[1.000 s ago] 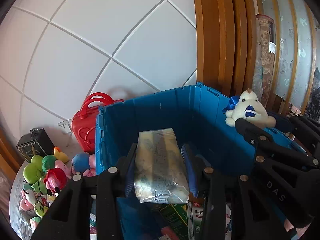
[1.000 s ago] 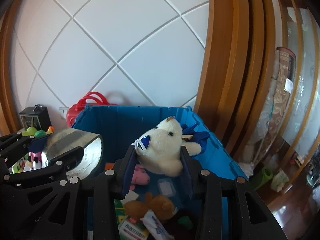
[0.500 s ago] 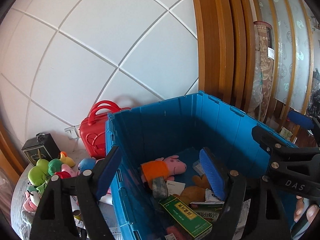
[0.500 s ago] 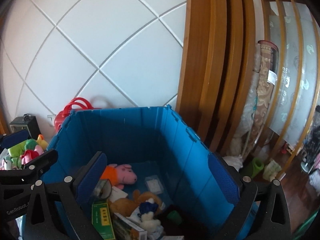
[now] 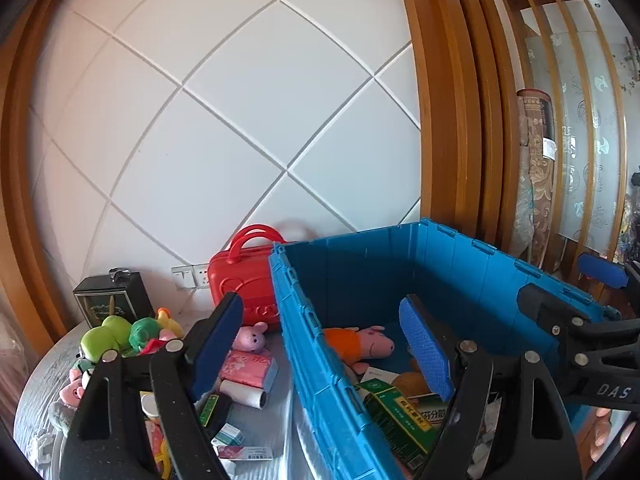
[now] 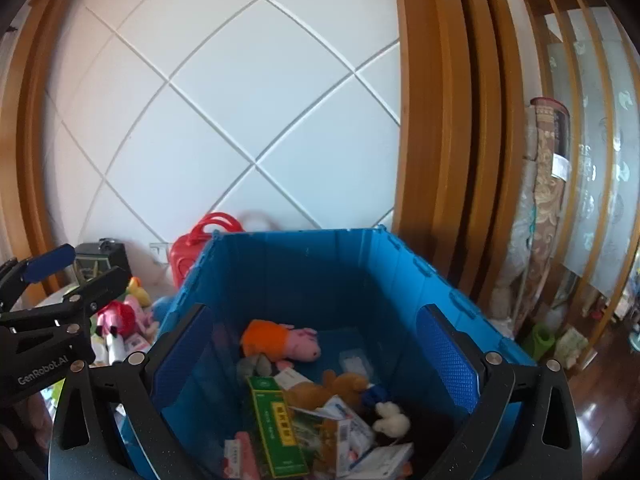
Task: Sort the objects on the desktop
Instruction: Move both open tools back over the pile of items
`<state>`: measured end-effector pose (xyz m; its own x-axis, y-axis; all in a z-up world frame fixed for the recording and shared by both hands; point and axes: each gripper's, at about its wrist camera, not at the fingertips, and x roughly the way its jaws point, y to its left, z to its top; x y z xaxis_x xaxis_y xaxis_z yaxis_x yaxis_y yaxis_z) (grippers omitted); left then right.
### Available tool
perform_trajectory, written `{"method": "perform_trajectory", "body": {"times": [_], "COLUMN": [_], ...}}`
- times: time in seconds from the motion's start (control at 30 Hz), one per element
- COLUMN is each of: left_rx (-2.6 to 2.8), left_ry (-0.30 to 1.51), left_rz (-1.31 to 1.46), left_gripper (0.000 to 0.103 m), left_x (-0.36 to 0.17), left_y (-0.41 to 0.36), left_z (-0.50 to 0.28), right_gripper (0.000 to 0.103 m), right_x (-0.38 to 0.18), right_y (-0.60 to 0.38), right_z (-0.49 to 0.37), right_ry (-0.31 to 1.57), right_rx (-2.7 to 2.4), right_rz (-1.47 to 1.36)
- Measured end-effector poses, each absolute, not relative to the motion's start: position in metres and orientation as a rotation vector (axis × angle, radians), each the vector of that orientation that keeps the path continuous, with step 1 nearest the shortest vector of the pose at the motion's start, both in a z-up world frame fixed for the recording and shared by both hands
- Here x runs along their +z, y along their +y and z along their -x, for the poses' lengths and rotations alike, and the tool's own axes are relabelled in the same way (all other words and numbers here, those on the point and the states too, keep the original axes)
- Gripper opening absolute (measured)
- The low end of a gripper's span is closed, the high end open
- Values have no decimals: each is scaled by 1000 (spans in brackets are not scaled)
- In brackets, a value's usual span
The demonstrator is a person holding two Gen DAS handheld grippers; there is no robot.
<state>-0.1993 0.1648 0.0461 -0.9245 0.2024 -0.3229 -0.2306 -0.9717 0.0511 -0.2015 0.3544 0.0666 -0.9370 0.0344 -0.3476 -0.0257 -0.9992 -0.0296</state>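
Note:
A blue plastic crate (image 5: 380, 264) (image 6: 304, 264) stands on the table and holds a pink and orange pig plush (image 5: 360, 342) (image 6: 286, 340), a green box (image 5: 396, 412) (image 6: 276, 424), a brown plush (image 6: 328, 390), a white plush (image 6: 392, 418) and packets. My left gripper (image 5: 320, 344) is open and empty, straddling the crate's left wall. My right gripper (image 6: 316, 356) is open and empty above the crate's inside. Each gripper shows at the edge of the other's view.
Left of the crate the table carries a red handbag (image 5: 244, 276), a dark box (image 5: 110, 300), green plush toys (image 5: 116, 332), a small pink pig plush (image 5: 250, 336), a pink tissue pack (image 5: 250, 364), a white roll (image 5: 244, 394) and small boxes. A wooden frame (image 5: 448, 100) and floor lie to the right.
One second ago the left gripper held a clear packet and the right held a white plush. Both opened wide and the items dropped into the crate. The left gripper has shifted left.

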Motion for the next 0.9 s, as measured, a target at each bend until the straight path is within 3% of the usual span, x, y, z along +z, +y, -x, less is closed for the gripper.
{"method": "perform_trajectory", "body": {"times": [0.17, 0.53, 0.9], "left_rx": [2922, 3042, 3076], "left_ry": [38, 12, -4], "left_rz": [539, 714, 930], "left_gripper": [80, 80, 80], "left_x": [26, -11, -57], "left_y": [120, -14, -193], "left_z": [194, 195, 206], "right_gripper": [103, 103, 103], "right_x": [59, 51, -9], "right_y": [320, 194, 40], "right_z": [192, 191, 223], "right_ry": [-13, -81, -60], "right_rx": [3149, 3315, 3261], "right_rz": [554, 598, 917]}}
